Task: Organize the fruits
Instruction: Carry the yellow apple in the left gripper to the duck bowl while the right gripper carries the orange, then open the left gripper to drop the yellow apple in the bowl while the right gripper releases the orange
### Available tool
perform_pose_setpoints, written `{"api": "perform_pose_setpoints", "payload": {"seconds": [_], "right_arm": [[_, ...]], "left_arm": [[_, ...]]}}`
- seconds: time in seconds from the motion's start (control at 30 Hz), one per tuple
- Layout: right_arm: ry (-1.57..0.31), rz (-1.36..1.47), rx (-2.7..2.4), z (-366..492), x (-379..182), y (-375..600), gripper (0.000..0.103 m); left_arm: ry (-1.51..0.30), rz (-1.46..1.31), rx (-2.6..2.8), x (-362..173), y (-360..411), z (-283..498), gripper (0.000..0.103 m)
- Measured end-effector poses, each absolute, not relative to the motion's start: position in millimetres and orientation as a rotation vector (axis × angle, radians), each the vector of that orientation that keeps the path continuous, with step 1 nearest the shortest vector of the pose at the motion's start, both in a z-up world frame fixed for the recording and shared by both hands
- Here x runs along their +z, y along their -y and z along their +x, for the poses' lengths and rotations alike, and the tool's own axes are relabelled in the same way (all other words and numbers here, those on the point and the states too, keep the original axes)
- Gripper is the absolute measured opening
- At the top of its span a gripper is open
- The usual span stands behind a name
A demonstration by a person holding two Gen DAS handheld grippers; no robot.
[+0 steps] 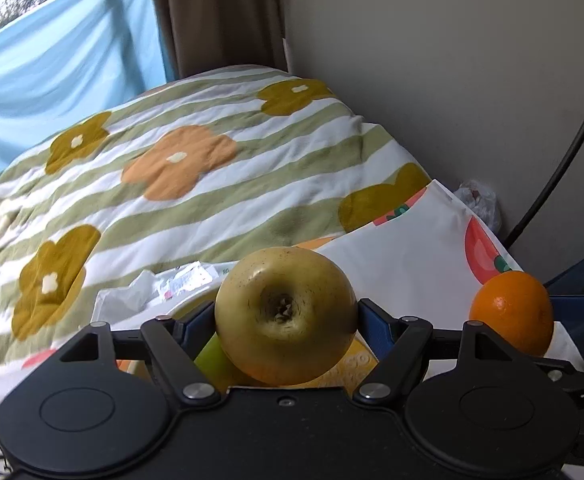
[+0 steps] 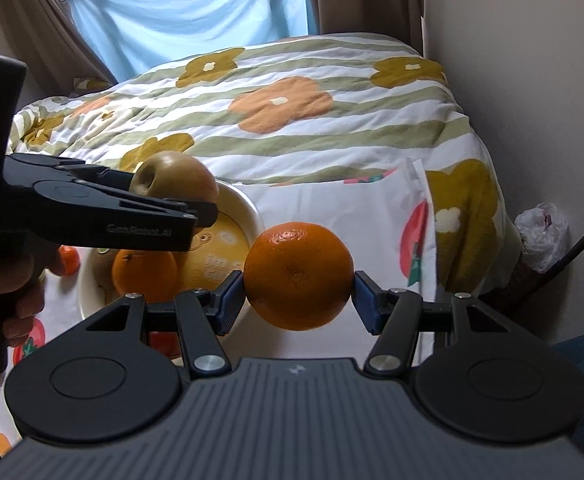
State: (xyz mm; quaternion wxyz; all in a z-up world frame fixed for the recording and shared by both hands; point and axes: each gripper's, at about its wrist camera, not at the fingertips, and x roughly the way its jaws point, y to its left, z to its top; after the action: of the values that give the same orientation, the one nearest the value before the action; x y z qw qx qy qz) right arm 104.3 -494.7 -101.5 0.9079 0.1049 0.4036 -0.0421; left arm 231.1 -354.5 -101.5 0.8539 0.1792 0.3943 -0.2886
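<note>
My left gripper (image 1: 287,314) is shut on a yellow-green apple (image 1: 286,316), held above a cream bowl (image 2: 248,208) with a yellow inside. In the right wrist view the left gripper (image 2: 196,212) and its apple (image 2: 176,180) hang over the bowl's far side. My right gripper (image 2: 298,294) is shut on an orange (image 2: 298,276), held just right of the bowl; the same orange shows in the left wrist view (image 1: 512,312). In the bowl lie another orange (image 2: 144,276), a brown kiwi (image 2: 102,272) and a green fruit (image 1: 212,360).
The bowl stands on a white cloth with a fruit print (image 2: 332,208). A small orange fruit (image 2: 70,260) lies on it left of the bowl. Behind is a bed with a striped flower quilt (image 2: 292,112). A wall, a plastic bag (image 2: 542,236) and a black cable (image 2: 580,248) are at the right.
</note>
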Motion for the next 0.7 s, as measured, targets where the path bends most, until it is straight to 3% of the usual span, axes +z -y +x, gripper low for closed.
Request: {"api": "perform_pose_setpoints", "payload": {"seconds": [0.43,0.57,0.7], "right_arm": [[-0.829,0.258,-0.105,106,-106,507,0.073],[-0.829,0.259,-0.105,106,-105,506,0.073],[-0.828,0.260,-0.102,105,-103,505,0.073]], "left_arm": [[-0.840,0.433,-0.632,-113,368,231,0.081],[-0.762,0.404,-0.628,-94,358,228,0.098],[-0.751,0.345,-0.592,-77,341,234,0.098]]}}
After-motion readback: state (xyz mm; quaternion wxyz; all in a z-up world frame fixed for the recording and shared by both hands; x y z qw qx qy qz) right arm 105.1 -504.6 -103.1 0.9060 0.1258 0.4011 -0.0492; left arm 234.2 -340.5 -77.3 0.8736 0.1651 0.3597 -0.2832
